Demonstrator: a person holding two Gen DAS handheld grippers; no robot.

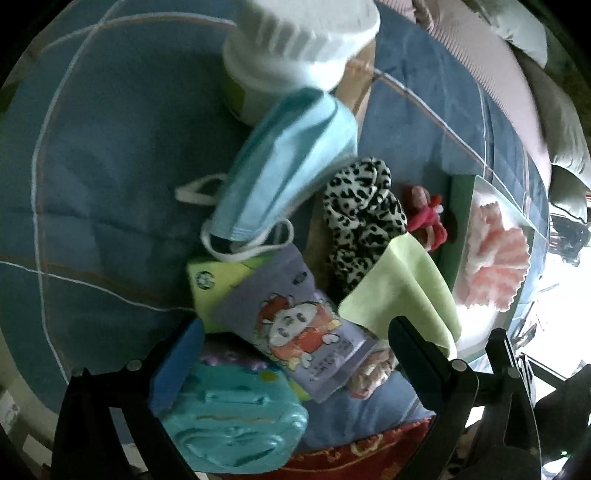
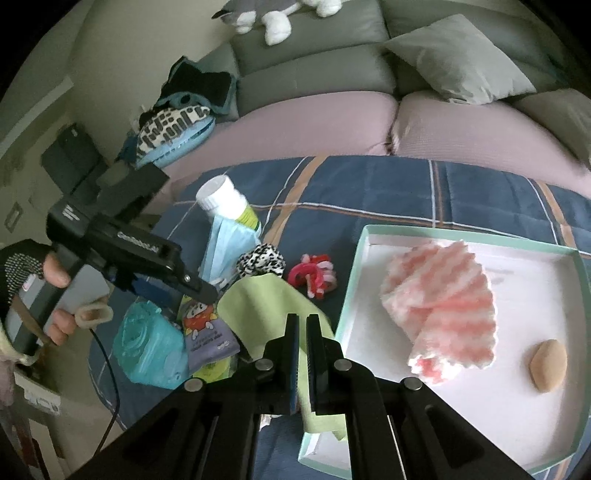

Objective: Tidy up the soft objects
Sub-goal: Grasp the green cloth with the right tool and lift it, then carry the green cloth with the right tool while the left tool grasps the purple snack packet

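My right gripper (image 2: 302, 325) is shut on a light green cloth (image 2: 266, 314), held above the blue blanket just left of the white box (image 2: 369, 236); the cloth also shows in the left wrist view (image 1: 402, 291). In the box lie a pink-and-white knitted cloth (image 2: 443, 302) and a tan oval sponge (image 2: 548, 365). My left gripper (image 1: 291, 343) is open over a pile: a teal pouch (image 1: 236, 421), a purple cartoon packet (image 1: 295, 332), a blue face mask (image 1: 288, 166), a leopard scrunchie (image 1: 362, 214) and a red scrunchie (image 1: 424, 214).
A white-capped bottle (image 2: 221, 203) lies on the blanket behind the mask. A pink-covered sofa with grey cushions (image 2: 458, 59), a plush toy (image 2: 273, 14) and a heap of clothes (image 2: 177, 122) stands behind. The box's teal rim (image 1: 458, 221) borders the pile.
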